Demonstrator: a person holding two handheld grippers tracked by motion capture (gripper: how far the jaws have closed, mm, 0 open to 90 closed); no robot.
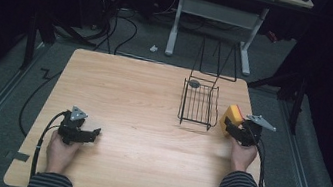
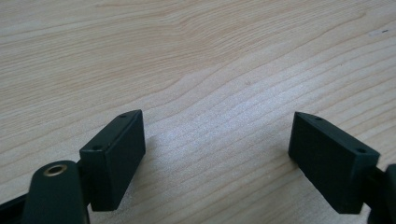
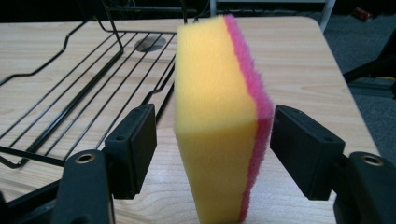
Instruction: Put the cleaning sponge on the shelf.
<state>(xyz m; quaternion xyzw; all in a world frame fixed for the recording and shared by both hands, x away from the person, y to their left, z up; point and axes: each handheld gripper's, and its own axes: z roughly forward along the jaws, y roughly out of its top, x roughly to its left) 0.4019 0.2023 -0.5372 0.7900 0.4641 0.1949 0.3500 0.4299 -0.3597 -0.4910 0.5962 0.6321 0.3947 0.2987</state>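
A yellow sponge [image 3: 215, 116] with a pink scouring side stands on edge on the wooden table [image 1: 143, 100], just right of a black wire rack [image 1: 198, 101]. My right gripper [image 1: 231, 128] is around the sponge [image 1: 230, 117], one jaw on each side. In the right gripper view a clear gap shows between the left pad and the yellow face. The right pad sits very close to the pink side. My left gripper [image 1: 95, 134] rests near the table's front left, open over bare wood [image 2: 217, 116], with nothing between its fingers.
The wire rack [image 3: 70, 79] lies flat with a small grey disc [image 1: 194, 83] at its far corner and a wire stand behind it. The table's right edge is close to the sponge. A desk frame and cables stand on the floor beyond the table.
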